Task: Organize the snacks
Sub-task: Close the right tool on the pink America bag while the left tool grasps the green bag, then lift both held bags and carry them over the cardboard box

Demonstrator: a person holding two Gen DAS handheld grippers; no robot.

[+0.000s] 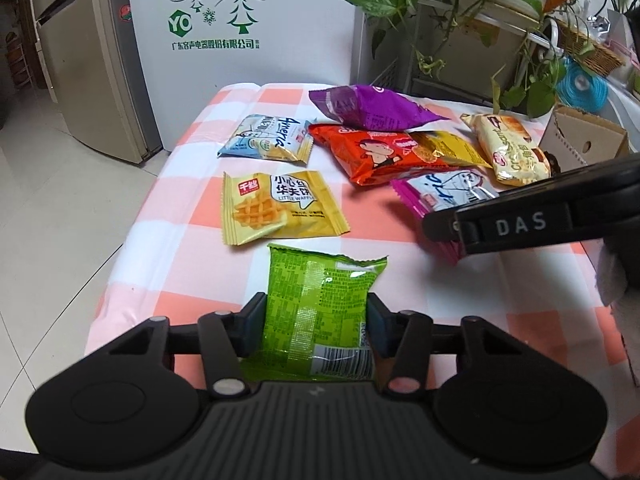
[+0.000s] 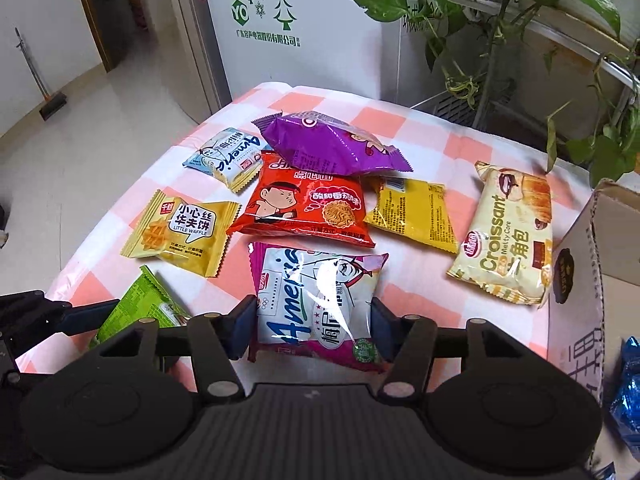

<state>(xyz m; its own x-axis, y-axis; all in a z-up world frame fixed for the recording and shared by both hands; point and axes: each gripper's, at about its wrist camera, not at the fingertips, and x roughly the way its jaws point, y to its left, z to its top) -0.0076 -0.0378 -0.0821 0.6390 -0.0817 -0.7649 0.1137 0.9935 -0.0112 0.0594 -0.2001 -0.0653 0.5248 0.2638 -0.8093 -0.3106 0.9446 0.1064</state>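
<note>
My left gripper (image 1: 316, 316) is shut on a green snack packet (image 1: 320, 288), its pads pressing both sides at the near edge of the checked tablecloth (image 1: 180, 272). My right gripper (image 2: 312, 316) is shut on a pink and white Ameria packet (image 2: 316, 280); the left wrist view shows that packet (image 1: 440, 192) raised off the cloth. Lying loose on the cloth are a yellow waffle packet (image 2: 180, 232), a blue Ameria packet (image 2: 224, 156), a red noodle packet (image 2: 308, 204), a purple bag (image 2: 328, 144), a plain yellow packet (image 2: 412, 212) and a croissant packet (image 2: 508, 236).
An open cardboard box (image 2: 580, 280) stands at the table's right edge with a blue wrapped item (image 2: 628, 384) inside. A leafy plant (image 2: 500, 40) hangs over the far right corner. A white cabinet (image 1: 240, 40) and a fridge (image 1: 80, 60) stand behind; the floor drops off on the left.
</note>
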